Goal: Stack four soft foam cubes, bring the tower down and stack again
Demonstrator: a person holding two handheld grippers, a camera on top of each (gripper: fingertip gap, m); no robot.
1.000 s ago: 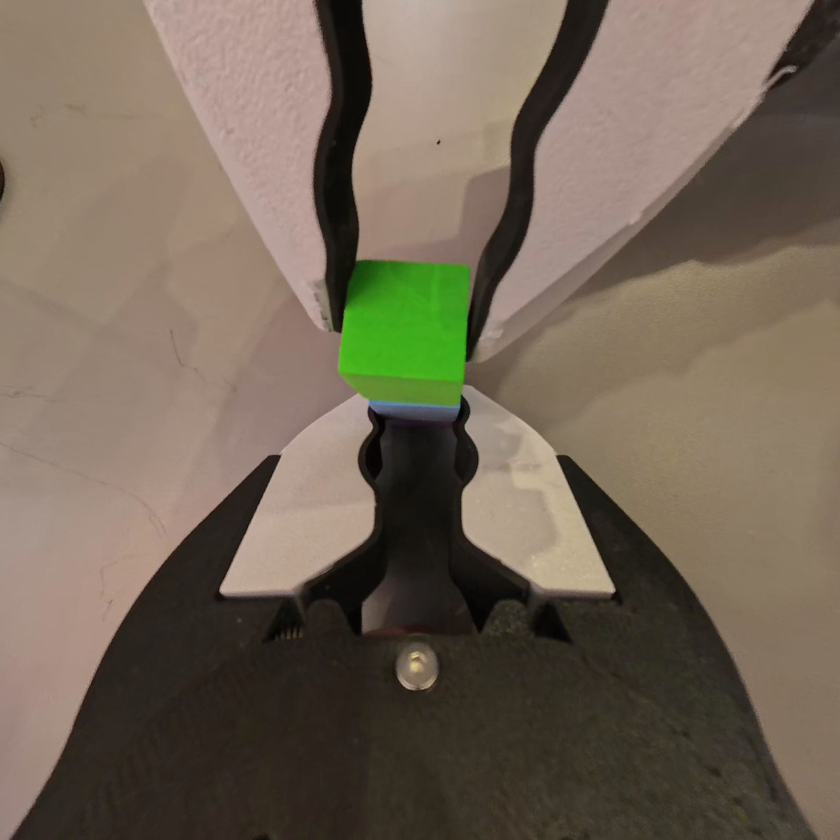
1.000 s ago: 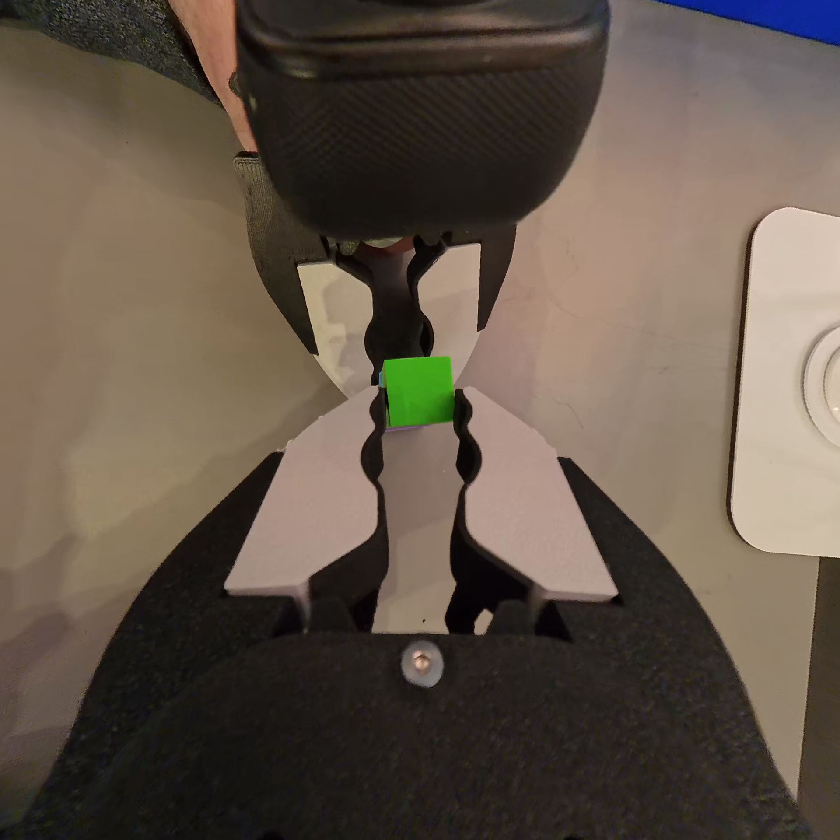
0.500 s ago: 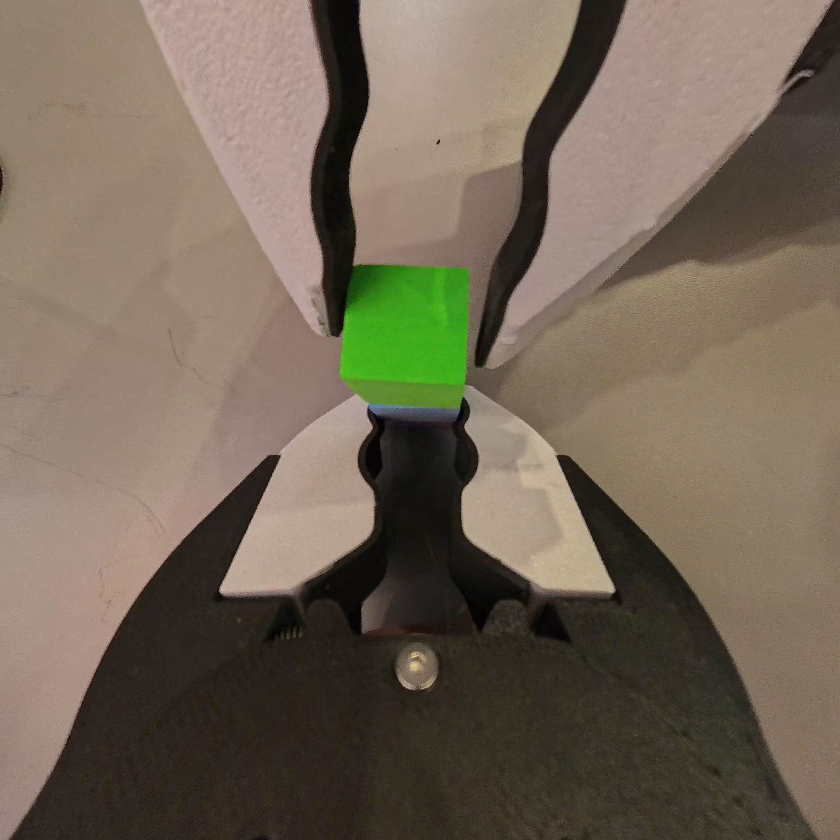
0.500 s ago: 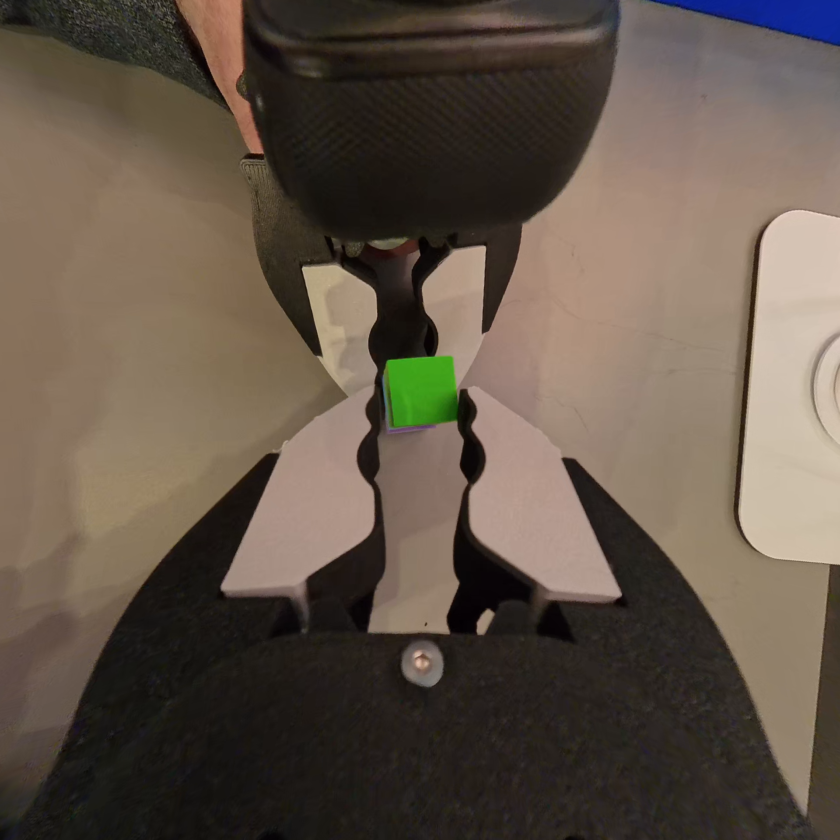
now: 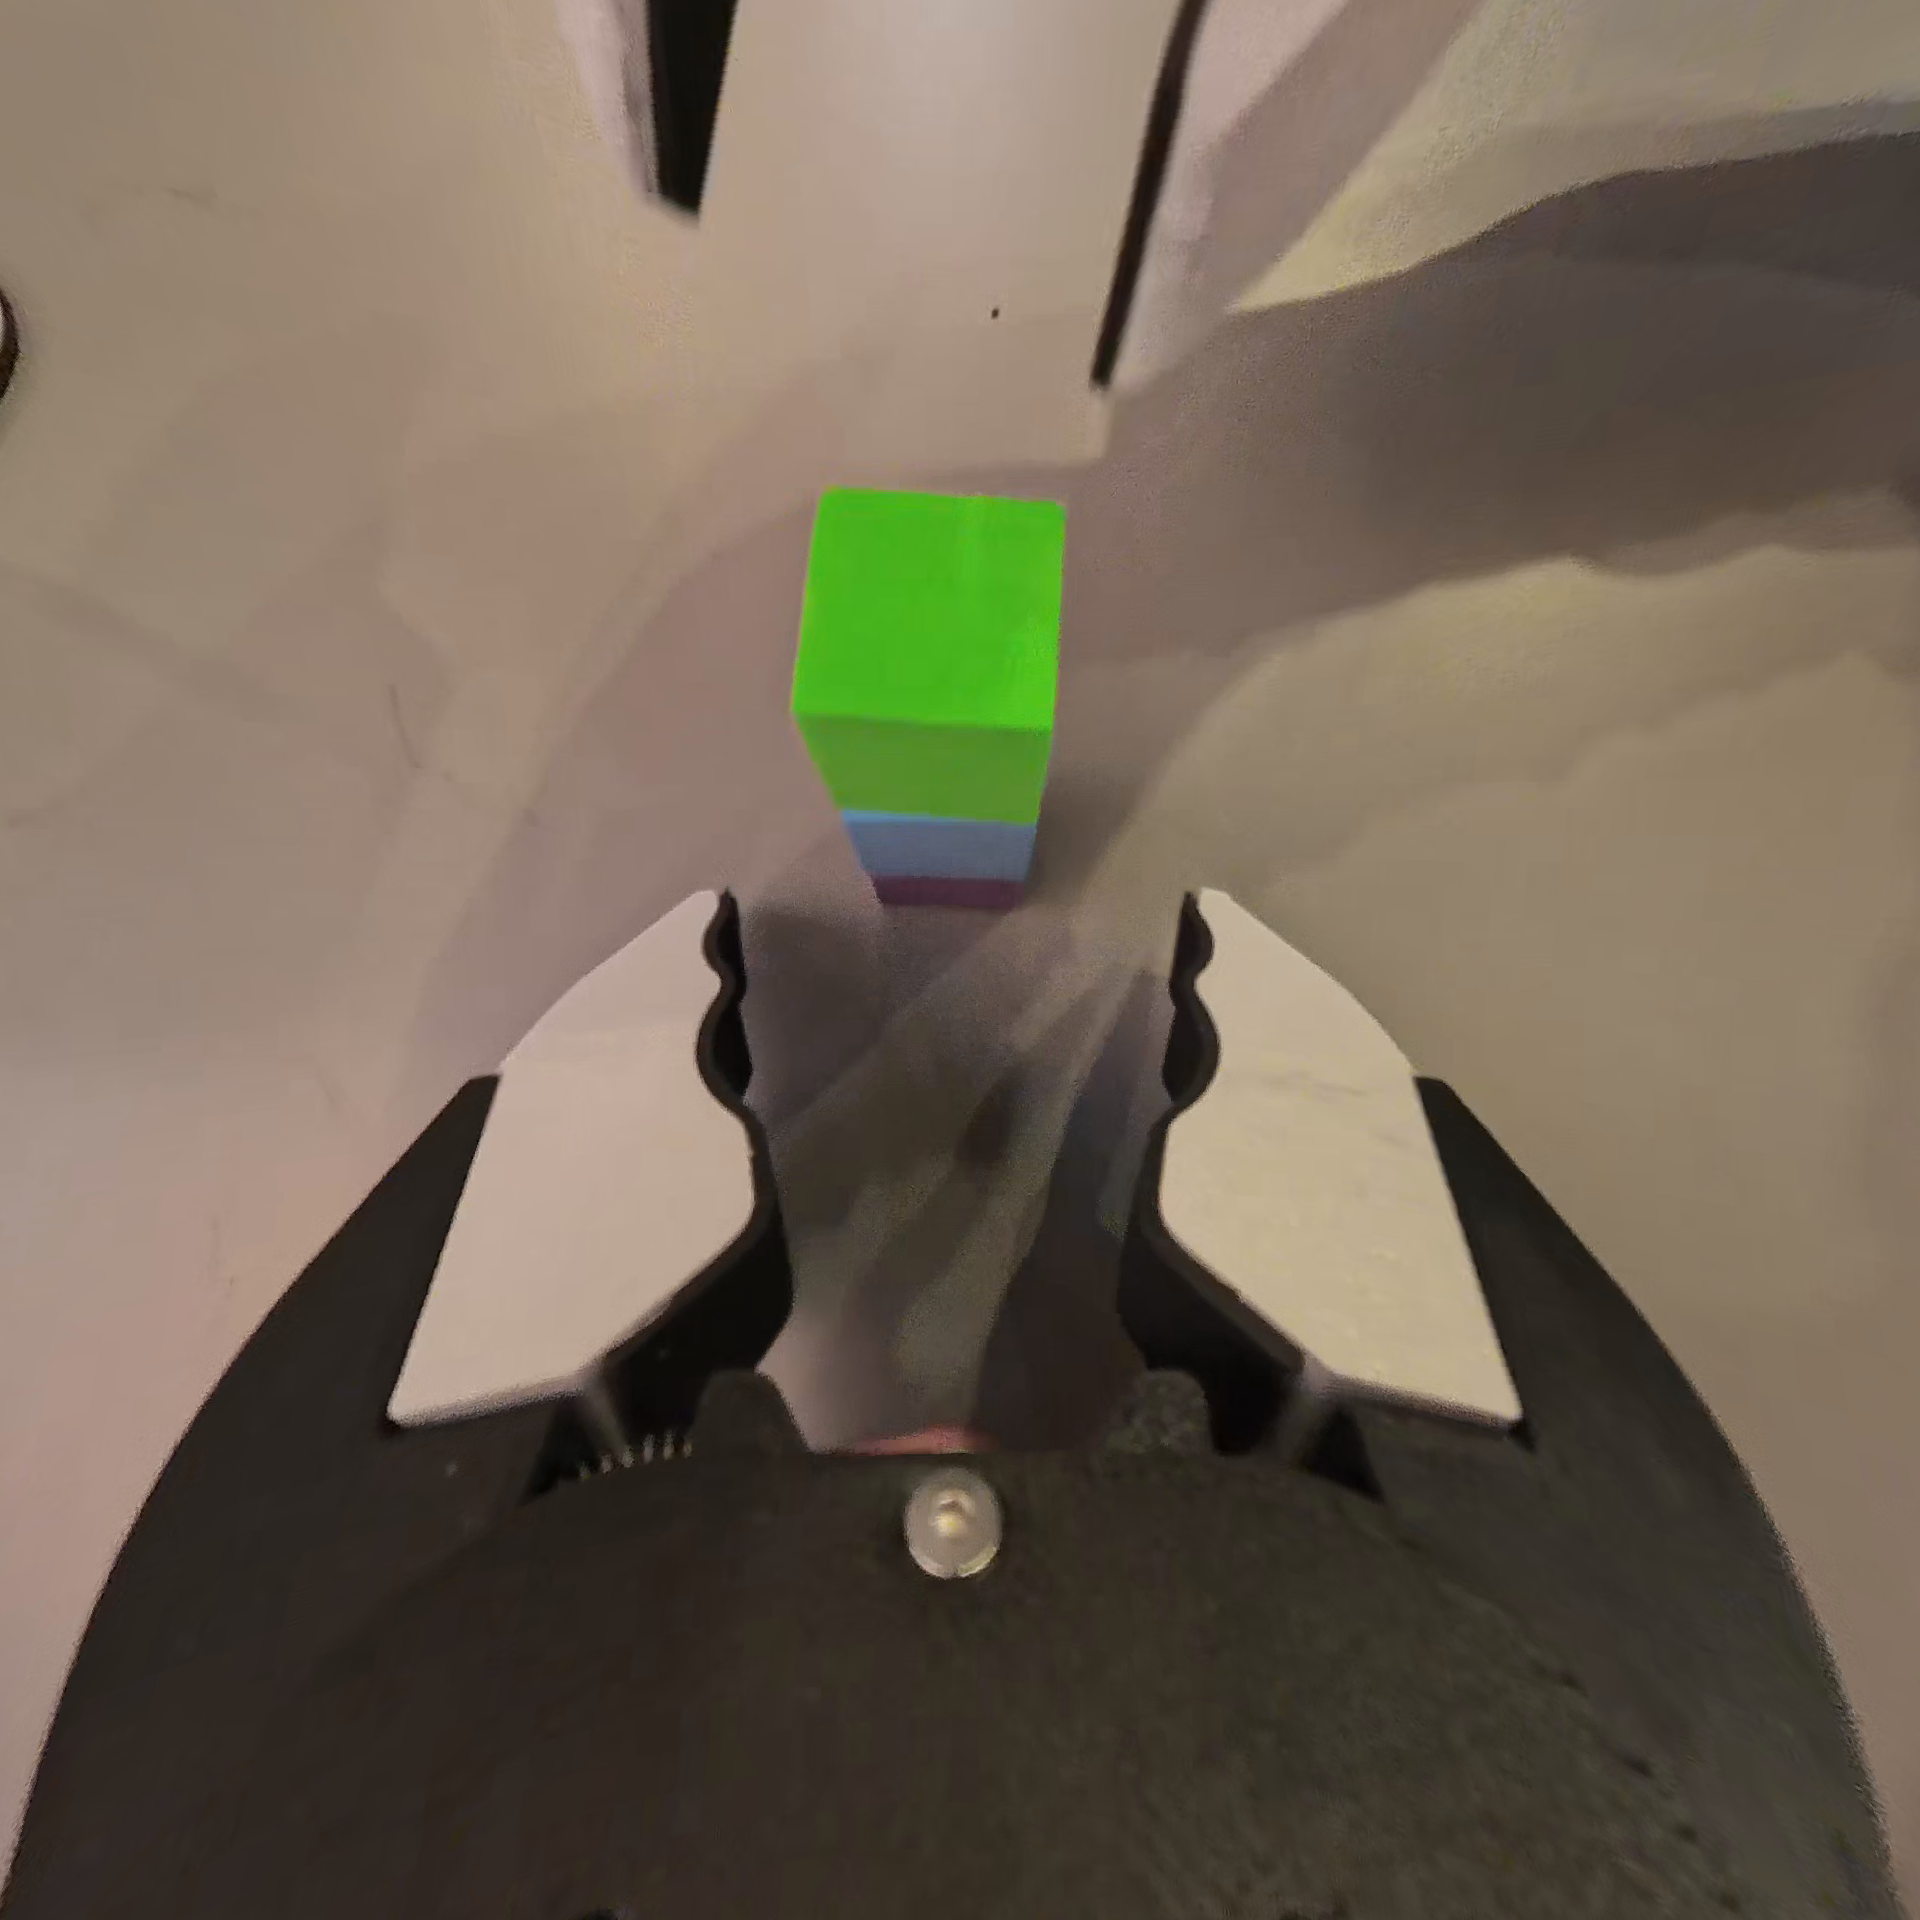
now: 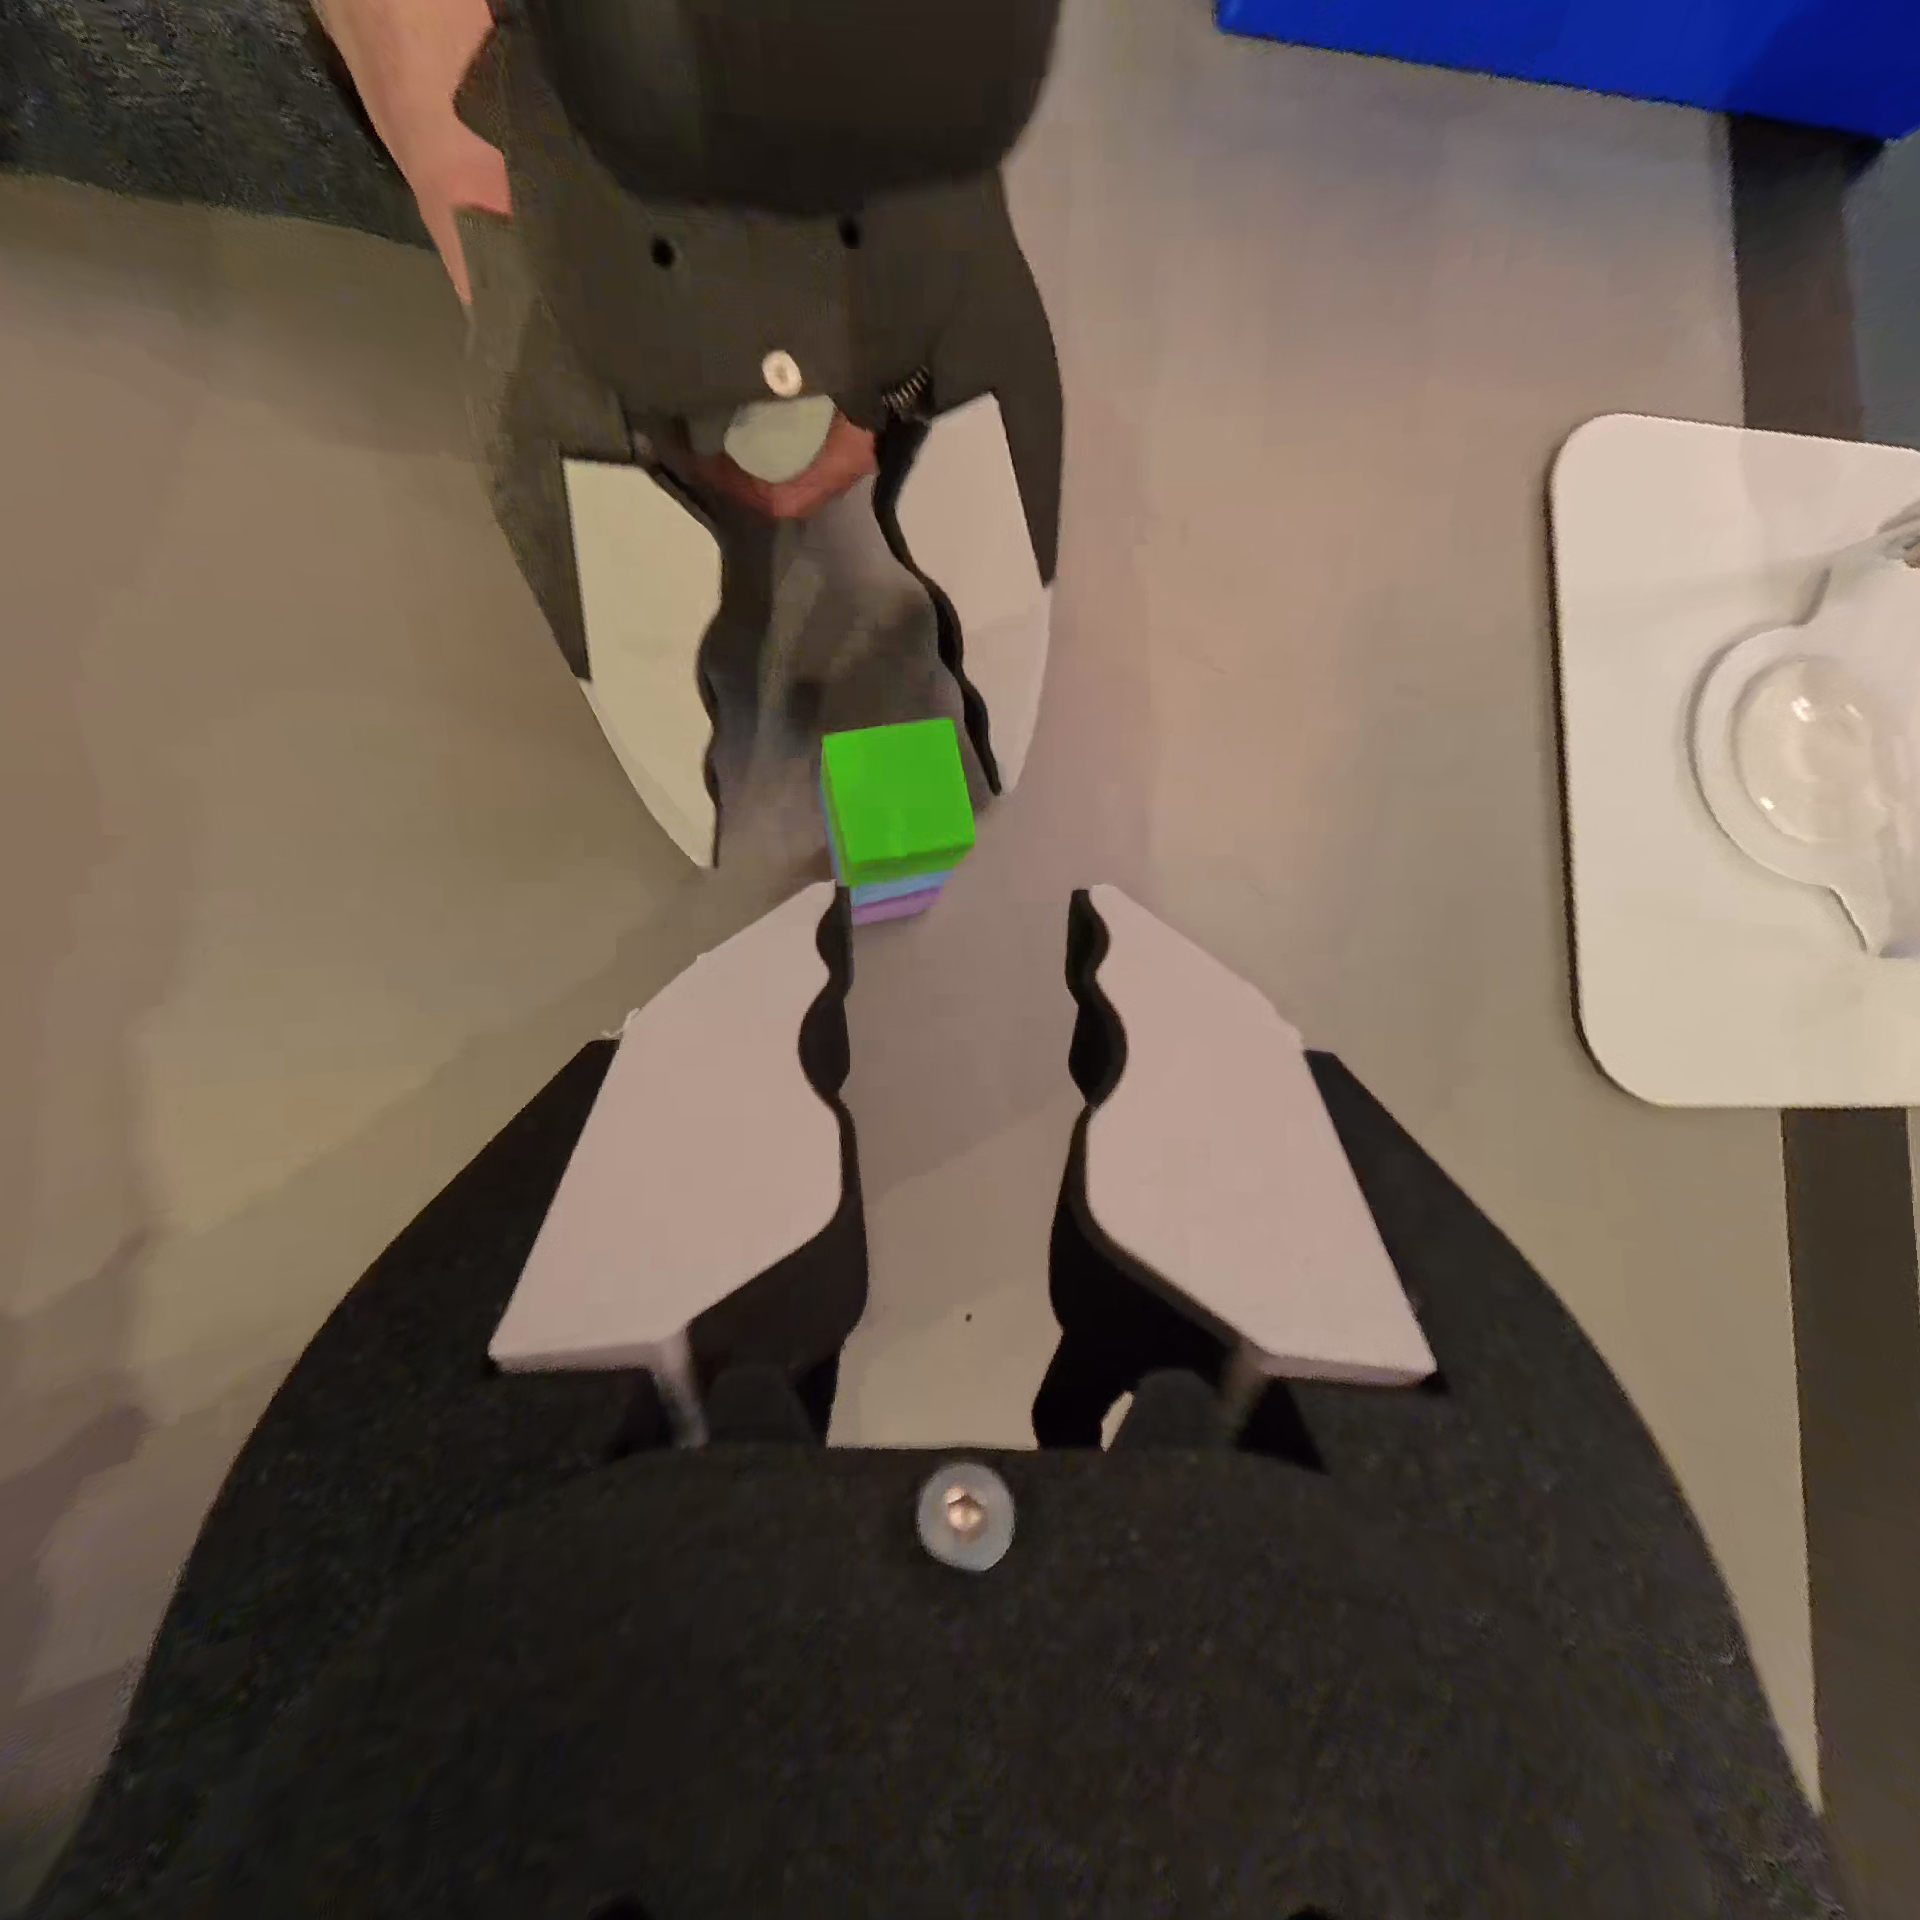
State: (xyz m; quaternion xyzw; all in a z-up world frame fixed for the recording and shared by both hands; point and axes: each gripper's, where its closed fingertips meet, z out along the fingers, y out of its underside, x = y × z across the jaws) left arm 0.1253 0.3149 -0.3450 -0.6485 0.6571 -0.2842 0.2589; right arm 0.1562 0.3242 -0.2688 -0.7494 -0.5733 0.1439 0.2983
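A tower of foam cubes stands free on the grey table (image 5: 312,727), and three colours show. A green cube (image 5: 930,623) is on top, then a blue cube (image 5: 940,847), then a purple cube (image 5: 945,891). My left gripper (image 5: 956,920) is open and empty, just short of the tower's foot. My right gripper (image 6: 956,909) is open and empty, with the tower (image 6: 894,795) just beyond its left fingertip. The two grippers face each other across the tower. The left gripper's fingers (image 6: 644,675) show past the tower in the right wrist view.
A white square pad (image 6: 1662,935) with a clear domed piece lies on the right of the table. A blue object (image 6: 1558,42) lies at the far right edge. A person's hand (image 6: 416,156) holds the left gripper. Across from one pair of fingers to the other is roughly 8 centimetres.
Both grippers opened and let go of the tower. The right had gripped the green cube, the left a cube lower down. Both drew back; the tower stands alone.
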